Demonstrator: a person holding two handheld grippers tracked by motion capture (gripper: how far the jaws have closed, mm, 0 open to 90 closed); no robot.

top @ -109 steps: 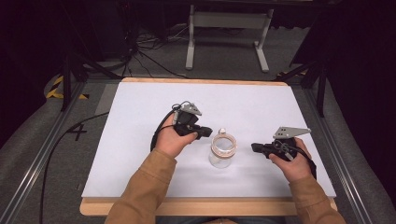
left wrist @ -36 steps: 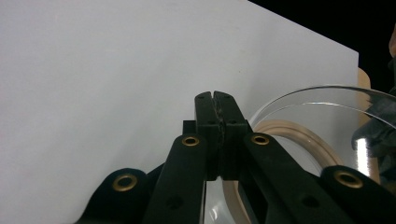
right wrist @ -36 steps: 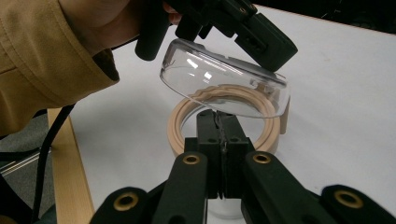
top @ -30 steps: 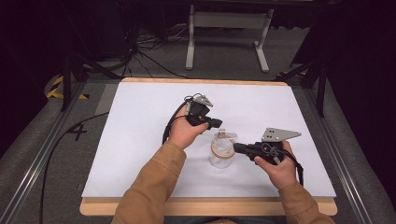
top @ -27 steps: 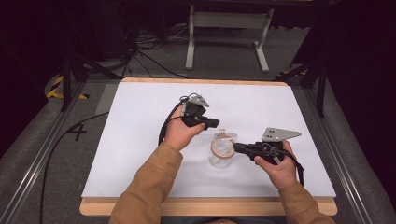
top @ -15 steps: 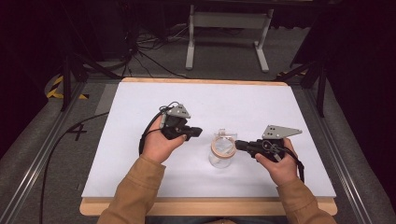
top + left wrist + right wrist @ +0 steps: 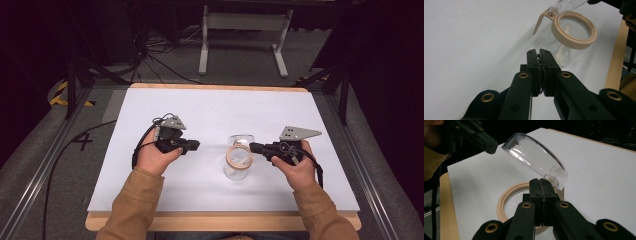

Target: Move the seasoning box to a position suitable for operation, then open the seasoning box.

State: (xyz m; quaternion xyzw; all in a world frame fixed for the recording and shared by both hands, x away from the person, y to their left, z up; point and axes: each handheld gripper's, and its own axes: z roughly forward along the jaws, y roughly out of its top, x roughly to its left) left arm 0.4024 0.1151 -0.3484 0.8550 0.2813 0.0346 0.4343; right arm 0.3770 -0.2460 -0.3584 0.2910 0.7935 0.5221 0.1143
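Surroundings: we recorded a white table with a pale wooden edge, dark floor around it, cables and a grey metal stand beyond the far side.
Jar: we logged a clear glass jar with a tan ring at its mouth, standing right of the table's centre, between the two grippers.
Lid: we saw a clear domed lid hinged to the ring, swung up and tilted open.
Left gripper: we found the left gripper left of the jar and apart from it, jaws clenched together on nothing.
Right gripper: we noted the right gripper just right of the jar, tips at the ring near the hinge, jaws pressed together; we could not tell if they touched it.
Sleeves: we listed tan sleeves on both forearms.
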